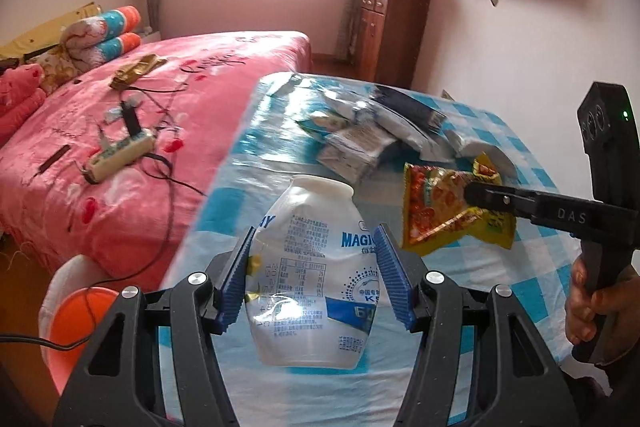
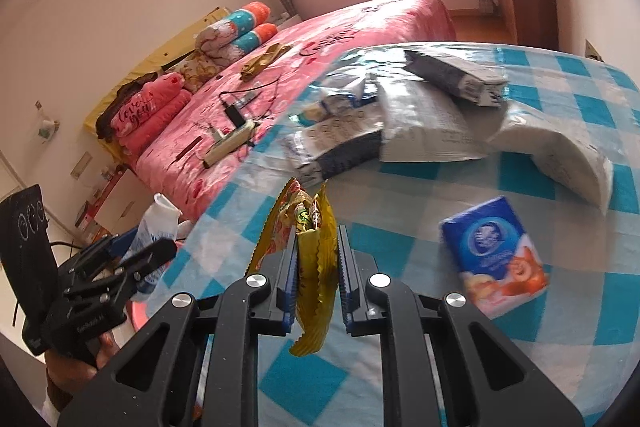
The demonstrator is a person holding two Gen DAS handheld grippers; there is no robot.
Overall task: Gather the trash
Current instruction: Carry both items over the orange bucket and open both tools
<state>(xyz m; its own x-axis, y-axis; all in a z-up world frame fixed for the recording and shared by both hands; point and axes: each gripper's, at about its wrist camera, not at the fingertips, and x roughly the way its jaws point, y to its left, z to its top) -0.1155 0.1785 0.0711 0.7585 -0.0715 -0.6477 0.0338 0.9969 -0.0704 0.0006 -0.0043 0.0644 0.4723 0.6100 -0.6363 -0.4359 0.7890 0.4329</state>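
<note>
Both wrist cameras look down close along their fingers, sharing the checkered table (image 1: 500, 279) and bed (image 2: 360, 23).

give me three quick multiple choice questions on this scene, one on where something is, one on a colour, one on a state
1. Where is the tissue pack?
A. on the checked table
B. on the bed
C. in the left gripper

2. What colour is the bedspread?
A. green
B. pink
C. white

3. What does the left gripper hold?
A. nothing
B. a charger
C. a crushed bottle

Key: 1 A, it lies on the blue-and-white cloth. 2 B, the cover is pink throughout. 3 C, the blue pads press the bottle's sides.
</note>
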